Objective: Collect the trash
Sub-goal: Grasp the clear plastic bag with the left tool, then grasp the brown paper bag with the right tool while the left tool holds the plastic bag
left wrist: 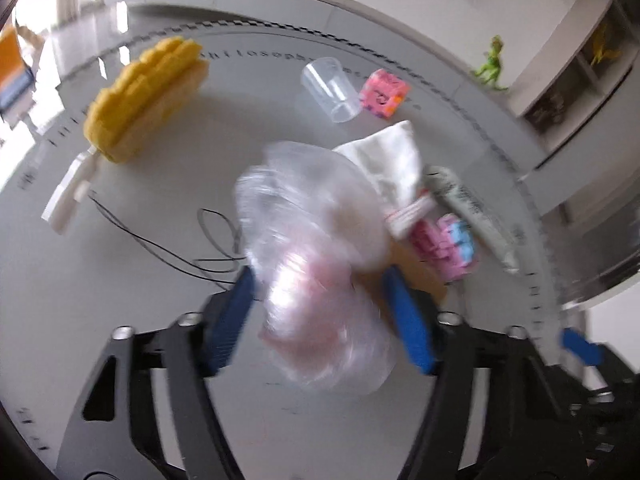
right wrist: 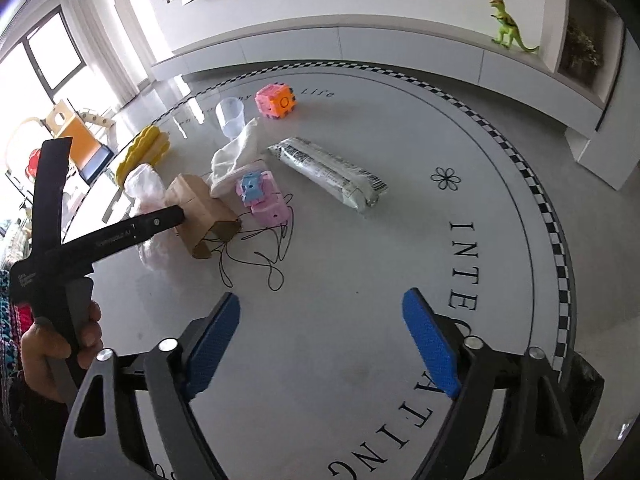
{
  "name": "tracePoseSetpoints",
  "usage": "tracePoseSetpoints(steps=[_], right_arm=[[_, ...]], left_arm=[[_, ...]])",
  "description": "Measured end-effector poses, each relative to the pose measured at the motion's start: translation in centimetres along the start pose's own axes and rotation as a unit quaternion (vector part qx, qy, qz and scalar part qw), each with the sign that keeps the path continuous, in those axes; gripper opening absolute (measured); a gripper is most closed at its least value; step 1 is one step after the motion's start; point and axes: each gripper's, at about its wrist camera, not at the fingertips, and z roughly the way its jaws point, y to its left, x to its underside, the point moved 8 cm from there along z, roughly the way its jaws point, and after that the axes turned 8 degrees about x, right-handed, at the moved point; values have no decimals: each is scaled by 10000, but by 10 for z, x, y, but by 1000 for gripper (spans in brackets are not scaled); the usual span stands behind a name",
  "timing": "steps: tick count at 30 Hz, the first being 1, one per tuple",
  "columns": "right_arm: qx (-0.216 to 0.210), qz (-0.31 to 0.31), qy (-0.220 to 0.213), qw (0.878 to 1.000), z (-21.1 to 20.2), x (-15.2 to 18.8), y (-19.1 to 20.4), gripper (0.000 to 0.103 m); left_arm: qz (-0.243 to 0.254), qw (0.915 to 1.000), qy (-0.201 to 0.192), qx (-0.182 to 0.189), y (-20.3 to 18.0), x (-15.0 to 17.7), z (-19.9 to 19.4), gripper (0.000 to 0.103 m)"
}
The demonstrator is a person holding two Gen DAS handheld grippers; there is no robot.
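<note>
- While the left gripper (left wrist: pixel 320 300) reaches into the middle of its own view, a crumpled clear plastic bag (left wrist: pixel 316 248) with a pinkish tint fills the space between its two blue pads (left wrist: pixel 230 320); the picture is blurred there, so I cannot tell whether the pads press on the plastic or only stand around it.
- Behind the bag, toward the right of that view, lie a white cloth (left wrist: pixel 394 160), a long foil wrapper (left wrist: pixel 472 208) and a pink and blue toy (left wrist: pixel 448 248), close together on the round white table (left wrist: pixel 120 280).
- At the upper left sits a yellow sponge on a white handle (left wrist: pixel 140 100); near the top centre a clear plastic cup (left wrist: pixel 330 88) lies on its side just beside a pink cube (left wrist: pixel 384 94).
- A thin black wire (left wrist: pixel 216 236) loops across the table to the left of the bag.
- From the right wrist view, the right gripper (right wrist: pixel 320 344) hangs over bare tabletop at the lower centre, its jaws wide apart with nothing between them.
- At the left of that view a hand (right wrist: pixel 52 344) grips the black handle of the other gripper, whose finger reaches toward the bag and a brown paper bag (right wrist: pixel 200 212).
- A green toy dinosaur (right wrist: pixel 508 26) stands on the ledge at the upper right.
</note>
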Motion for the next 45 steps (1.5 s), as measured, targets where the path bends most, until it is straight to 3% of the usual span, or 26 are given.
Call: tracePoseSetpoints(steps=[4,12,19,26,30,32,34,36,39,42,45], right_arm=[[-236,-126,144,9995,6,0,17,70],[-408,-699,91,9967,15,-15,68,68],[-159,-1384,31,9902,38,-47,107,69],[309,-2069,106,9778,77,-60,132,69],[301,-2250,106,9738,83,-62,141,70],[280,-2368,233,9709,88,-59,146,69],[333,-2417,405,9689,95,-53,148,53],[413,-2420,307,9689,92,-52,148,50],[228,-2325,209,9721,76,-52,151,34],[50,-2137,239,9766,62,-48,147,29],[-78,-1935,221,9808,49,-42,141,27]], left_arm=[[146,9999,-12,-55,-1,3,-9,39],[312,9995,63,7,6,34,-39,39],[453,9985,54,-318,21,56,-53,39],[381,9991,-27,-192,32,61,-44,49],[831,9961,-159,-265,29,66,-45,51],[734,9970,-193,-145,31,65,-47,51],[478,9986,-237,51,34,62,-48,51],[399,9988,-275,49,36,61,-50,48],[502,9984,-273,-17,34,63,-51,46],[606,9977,-305,-64,28,66,-52,45],[521,9979,-347,151,25,71,-52,43]])
